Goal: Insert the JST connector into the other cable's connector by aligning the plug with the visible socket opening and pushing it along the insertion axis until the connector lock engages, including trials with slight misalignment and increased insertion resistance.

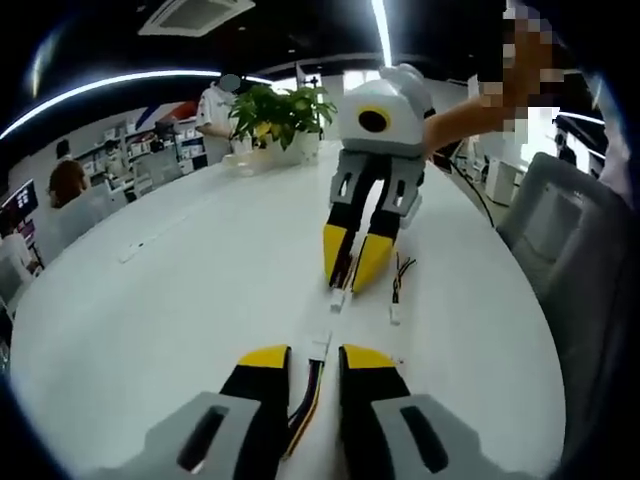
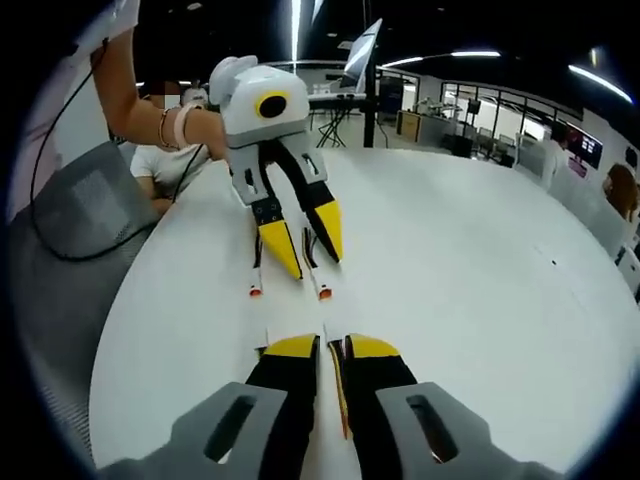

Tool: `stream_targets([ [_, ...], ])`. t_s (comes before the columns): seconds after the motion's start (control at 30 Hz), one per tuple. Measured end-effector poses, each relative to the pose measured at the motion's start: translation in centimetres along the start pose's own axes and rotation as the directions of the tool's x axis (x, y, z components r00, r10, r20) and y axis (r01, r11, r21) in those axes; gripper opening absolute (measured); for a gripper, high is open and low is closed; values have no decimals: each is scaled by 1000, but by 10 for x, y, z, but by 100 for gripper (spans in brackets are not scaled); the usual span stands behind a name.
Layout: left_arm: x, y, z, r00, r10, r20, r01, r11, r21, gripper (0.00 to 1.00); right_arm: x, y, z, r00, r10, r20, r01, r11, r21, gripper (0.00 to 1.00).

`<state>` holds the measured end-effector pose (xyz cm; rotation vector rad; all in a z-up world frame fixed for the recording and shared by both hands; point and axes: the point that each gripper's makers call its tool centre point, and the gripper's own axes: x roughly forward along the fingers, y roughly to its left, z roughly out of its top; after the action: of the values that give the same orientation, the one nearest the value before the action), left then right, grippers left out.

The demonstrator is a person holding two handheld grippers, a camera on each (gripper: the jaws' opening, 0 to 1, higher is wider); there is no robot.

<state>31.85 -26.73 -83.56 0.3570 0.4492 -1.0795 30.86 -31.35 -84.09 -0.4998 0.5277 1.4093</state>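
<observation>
Left tool (image 1: 314, 352) grips cable (image 1: 306, 405) — no readable labels.

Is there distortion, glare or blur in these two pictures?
Left gripper view: strong fisheye bend, the table edge curves; ceiling lights glare; the plant is soft. Right gripper view: same bend; ceiling strips glare; the far room is blurred.

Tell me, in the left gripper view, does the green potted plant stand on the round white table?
Yes, the green potted plant stands at the far edge of the round white table.
</observation>
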Motion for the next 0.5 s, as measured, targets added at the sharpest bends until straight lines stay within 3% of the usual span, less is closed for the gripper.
stream_targets([
  [0.5, 3, -5, 1, 1000, -29, 9, 29, 1000, -3, 6, 7, 1, -2, 998, 42, -44, -45, 997, -56, 6],
])
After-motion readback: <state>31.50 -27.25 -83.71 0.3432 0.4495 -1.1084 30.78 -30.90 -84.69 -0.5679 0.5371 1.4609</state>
